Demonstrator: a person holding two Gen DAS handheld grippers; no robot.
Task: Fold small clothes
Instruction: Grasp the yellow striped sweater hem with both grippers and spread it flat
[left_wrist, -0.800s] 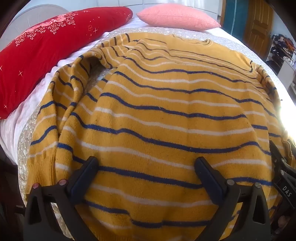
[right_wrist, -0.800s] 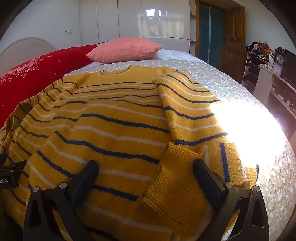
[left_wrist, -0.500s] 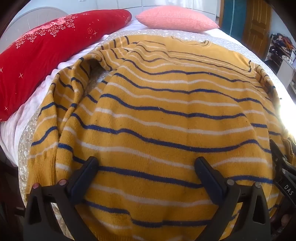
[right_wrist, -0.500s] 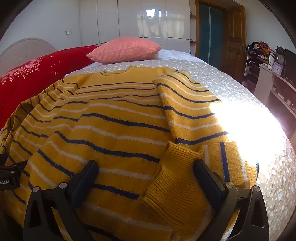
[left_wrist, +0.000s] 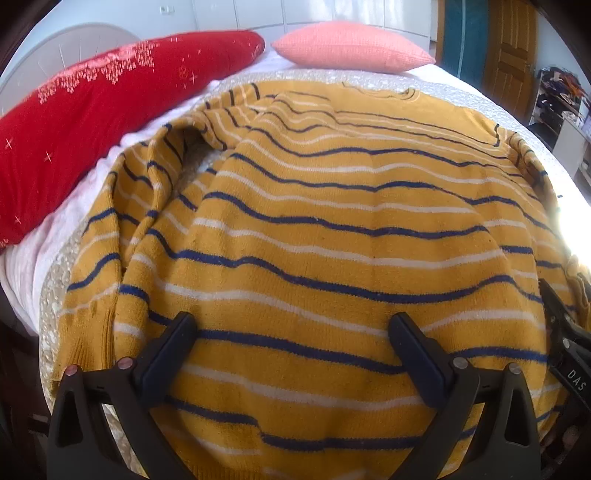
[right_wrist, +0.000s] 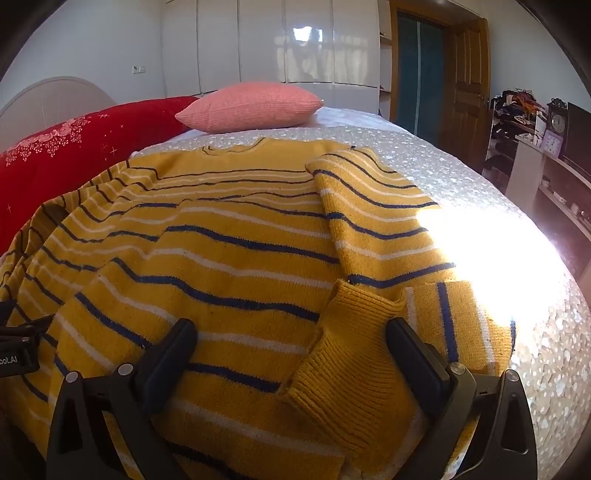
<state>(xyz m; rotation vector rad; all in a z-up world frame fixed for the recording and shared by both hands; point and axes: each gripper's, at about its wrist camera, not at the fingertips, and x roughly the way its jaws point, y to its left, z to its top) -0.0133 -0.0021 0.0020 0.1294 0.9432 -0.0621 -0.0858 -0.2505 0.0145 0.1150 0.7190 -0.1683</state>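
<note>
Folding step: just starting, by the look of it; nothing gripped yet.
Left gripper (left_wrist: 291, 341): spread wide, holding nothing, low over the near hem.
Right gripper (right_wrist: 290, 347): spread wide too, holding nothing, with the ribbed yellow cuff (right_wrist: 343, 373) between its tips.
Yellow knit sweater with blue and white stripes (left_wrist: 332, 240): lying spread on the speckled white bed cover (right_wrist: 461, 177), neck at the far end.
Right sleeve (right_wrist: 369, 210): lying down the right edge, partly on the body.
Left sleeve (left_wrist: 122, 221): bunched, hanging off to the side.
Next move, a guess: pinch cuff or hem, then carry inward or toward the neck.
Far end: long red pillow with sparkly pattern (left_wrist: 92, 129), pink knit pillow (right_wrist: 251, 107).
</note>
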